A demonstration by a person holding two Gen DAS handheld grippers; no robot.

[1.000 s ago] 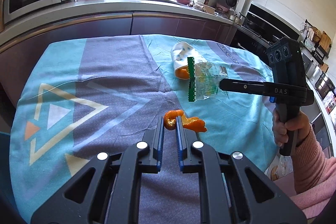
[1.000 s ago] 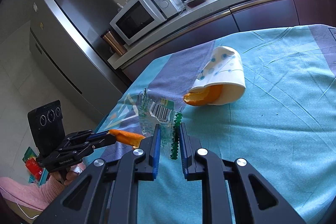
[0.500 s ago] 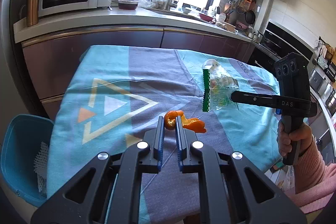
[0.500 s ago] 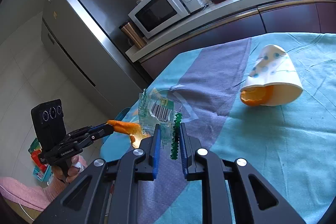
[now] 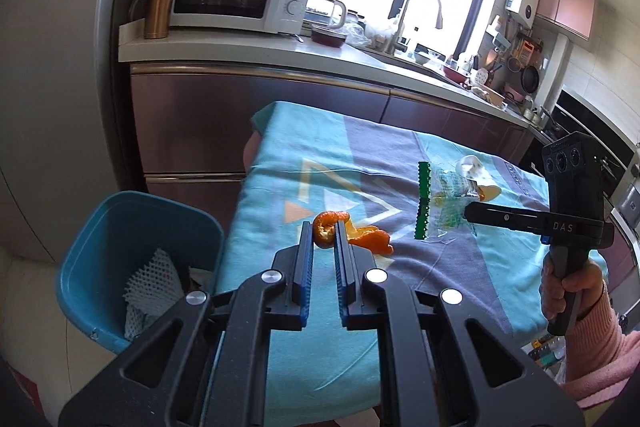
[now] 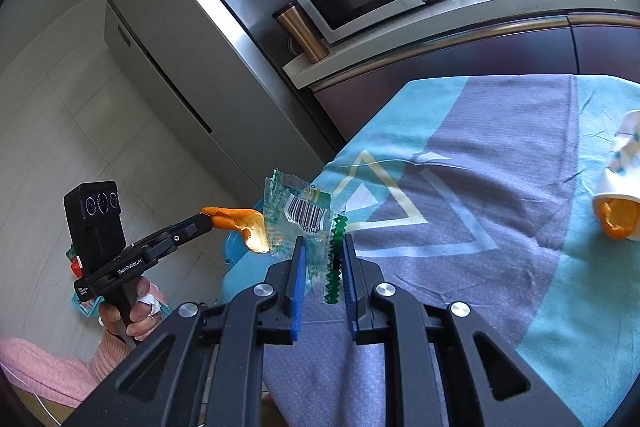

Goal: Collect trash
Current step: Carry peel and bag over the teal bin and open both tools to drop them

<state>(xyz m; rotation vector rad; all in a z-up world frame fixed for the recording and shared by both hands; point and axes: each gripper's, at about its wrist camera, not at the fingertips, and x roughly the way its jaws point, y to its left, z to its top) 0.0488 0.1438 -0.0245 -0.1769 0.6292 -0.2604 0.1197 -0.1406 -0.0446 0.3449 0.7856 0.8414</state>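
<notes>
Two grippers each pinch trash above the table: the left gripper [image 5: 323, 239] nips an orange peel [image 5: 350, 233], the right gripper [image 6: 325, 259] a clear wrapper [image 6: 304, 223]. The blue bin [image 5: 120, 227] waits lower left. Dangling peel could snag its rim and drop outside.

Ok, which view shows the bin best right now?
The left wrist view. The blue bin stands on the floor beside the table, rim and inside visible, white netting in it. In the right wrist view only a blue sliver of it shows, behind the orange peel and the wrapper.
</notes>
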